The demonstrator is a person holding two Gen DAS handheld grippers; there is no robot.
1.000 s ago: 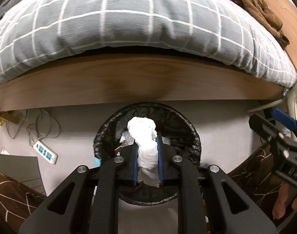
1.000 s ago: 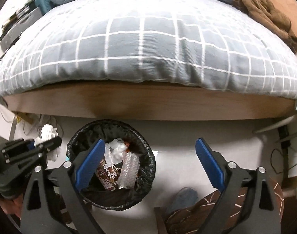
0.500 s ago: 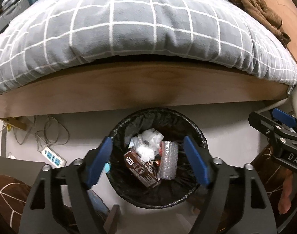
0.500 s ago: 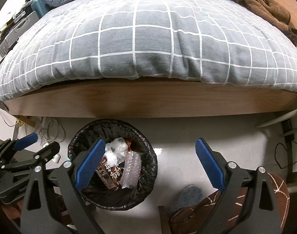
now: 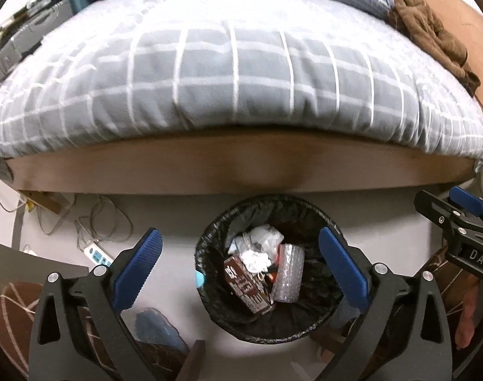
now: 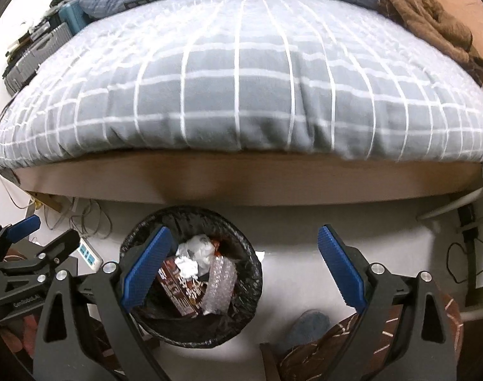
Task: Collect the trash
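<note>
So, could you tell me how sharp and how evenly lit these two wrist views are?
Left wrist view: the checked duvet smears with motion blur, the bin reads sharper. Right wrist view: the duvet is softly blurred too. Both: fisheye bows the bed frame, corners fall dark, and a shadow darkens the frame's middle.

Left gripper [image 5: 238, 265] jaws are opening, now wide with nothing between them; a second ago they clamped a white tissue wad. Wad [image 5: 256, 258] now lies in the black-lined trash bin [image 5: 209, 238], on the brown carton [image 5: 246, 289]. Gripper sits higher above the bin.
</note>
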